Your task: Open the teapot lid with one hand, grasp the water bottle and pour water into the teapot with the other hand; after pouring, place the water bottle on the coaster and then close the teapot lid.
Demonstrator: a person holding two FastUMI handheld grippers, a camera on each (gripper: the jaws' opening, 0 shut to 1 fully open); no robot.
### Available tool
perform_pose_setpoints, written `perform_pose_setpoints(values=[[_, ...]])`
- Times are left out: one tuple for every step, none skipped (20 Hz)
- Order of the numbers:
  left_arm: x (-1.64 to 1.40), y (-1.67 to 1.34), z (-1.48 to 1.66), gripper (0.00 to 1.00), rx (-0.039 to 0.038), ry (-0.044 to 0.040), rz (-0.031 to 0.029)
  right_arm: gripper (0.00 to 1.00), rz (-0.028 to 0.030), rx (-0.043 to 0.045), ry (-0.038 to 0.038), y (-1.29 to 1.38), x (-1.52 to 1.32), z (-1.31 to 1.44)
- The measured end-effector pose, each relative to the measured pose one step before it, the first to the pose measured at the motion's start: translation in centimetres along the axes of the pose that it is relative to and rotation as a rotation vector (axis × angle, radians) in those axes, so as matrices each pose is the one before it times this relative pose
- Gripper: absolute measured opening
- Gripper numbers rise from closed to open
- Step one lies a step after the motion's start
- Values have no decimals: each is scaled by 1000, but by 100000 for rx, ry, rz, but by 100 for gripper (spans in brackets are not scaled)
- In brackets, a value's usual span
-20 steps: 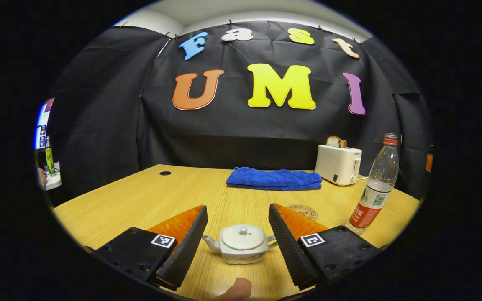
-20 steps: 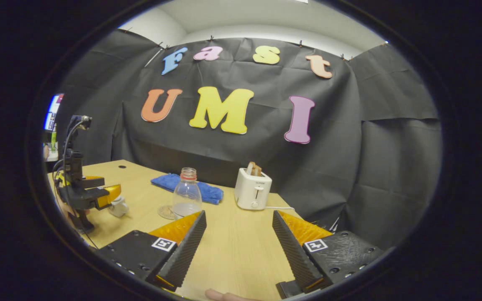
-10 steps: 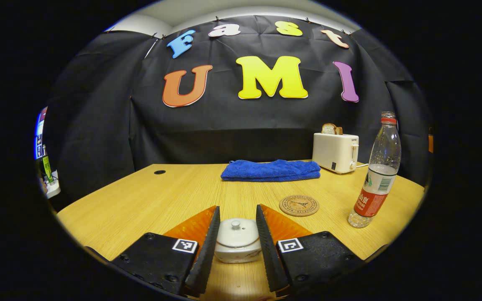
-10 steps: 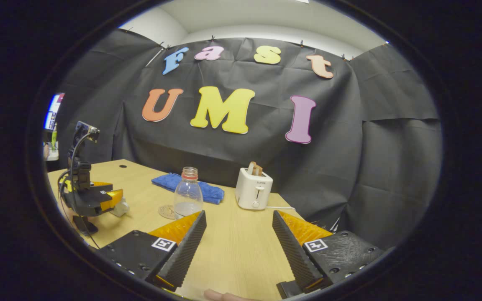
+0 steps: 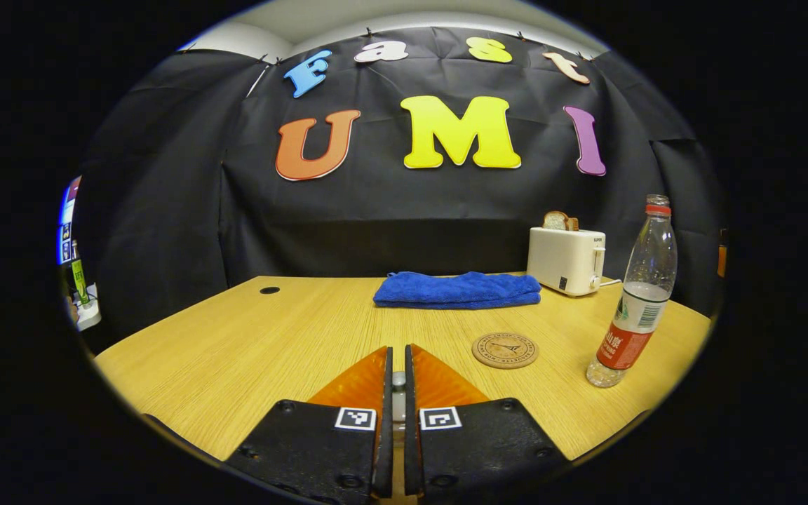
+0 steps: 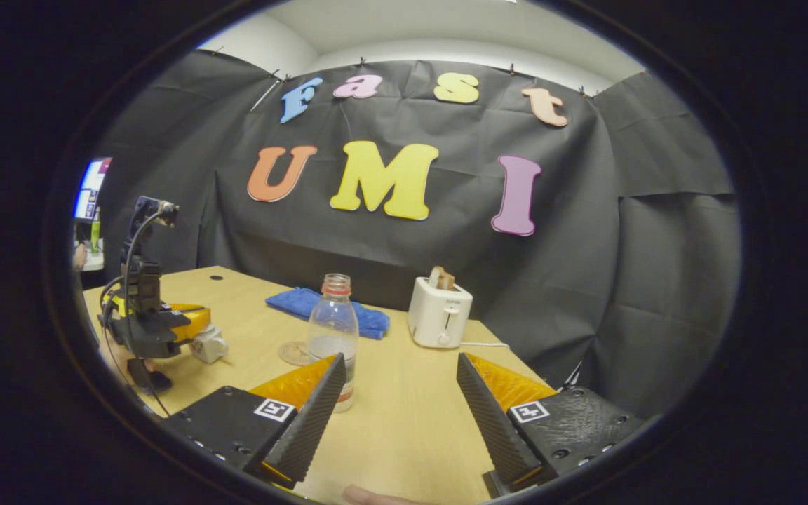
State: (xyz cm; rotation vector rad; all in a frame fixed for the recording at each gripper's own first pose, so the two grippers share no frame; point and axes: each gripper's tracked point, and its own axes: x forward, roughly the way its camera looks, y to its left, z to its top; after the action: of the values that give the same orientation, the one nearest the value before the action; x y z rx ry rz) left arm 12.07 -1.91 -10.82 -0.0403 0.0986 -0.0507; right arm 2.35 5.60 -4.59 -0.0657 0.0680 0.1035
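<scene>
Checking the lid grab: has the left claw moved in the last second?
Yes. In the right gripper view the left claw has dropped over the teapot, with the table fixed; its fingers went from wide apart to nearly together.

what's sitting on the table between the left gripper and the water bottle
In the left gripper view, a round coaster lies on the table between the left gripper and the water bottle.

Count, placed off the toaster (image 5: 566,259): 1 toaster at the back of the table (image 5: 236,351), w/ 2 bread slices (image 5: 560,221) sticking out the top. 1 blue towel (image 5: 457,290) just left of it, folded. 1 round coaster (image 5: 505,349) in front of the toaster, nearer me. 1 water bottle (image 5: 634,301) to its right-front, upright, no cap. 1 teapot (image 6: 206,344) well left of the toaster. 2 grippers: left gripper (image 6: 190,319) at the teapot, right gripper (image 6: 397,403) near the bottle.
</scene>
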Motion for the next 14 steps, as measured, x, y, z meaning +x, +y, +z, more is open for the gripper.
perform_pose_setpoints(values=[[-192, 12, 436, 8, 253, -1249, -83, 95, 1607, 286, 83, 612, 63, -259], [-178, -139, 492, 7, -57, -1241, -599, 95, 1638, 427, -61, 607, 151, -152], [-205, 99, 531, 7, -457, -1727, -304, 95, 1481, 698, 11, 735, 200, -152], [-89, -11, 539, 7, -109, -1118, -558, 95, 1430, 645, -115, 650, 213, -201], [-235, 60, 363, 7, 567, -596, 262, 95, 706, 696, 110, 547, 324, -344], [-228, 267, 225, 7, 415, 48, 629, 98, 901, 744, -122, 622, 392, -185], [-229, 7, 388, 7, -110, 305, -723, 98, 1286, 604, -258, 828, 365, -374], [-290, -13, 332, 7, -525, 165, -738, 95, 1035, 695, 20, 760, 613, -307], [-349, 158, 327, 7, -284, 422, -326, 98, 1225, 355, 242, 729, 608, -473], [-419, 127, 493, 7, 180, 445, -362, 95, 883, 405, 261, 611, 668, -325], [-644, 77, 610, 7, 338, -200, -416, 98, 350, 347, 99, 380, 740, -125], [-622, 197, 821, 7, 350, -951, 72, 98, -365, 570, -1064, 154, 705, 260], [-552, 336, 671, 7, 832, -1320, 427, 98, -1109, 723, -2457, -95, 670, 531], [-579, 528, 501, 7, 713, 125, 1186, 98, -2400, 1004, -2342, -386, 663, 520]])
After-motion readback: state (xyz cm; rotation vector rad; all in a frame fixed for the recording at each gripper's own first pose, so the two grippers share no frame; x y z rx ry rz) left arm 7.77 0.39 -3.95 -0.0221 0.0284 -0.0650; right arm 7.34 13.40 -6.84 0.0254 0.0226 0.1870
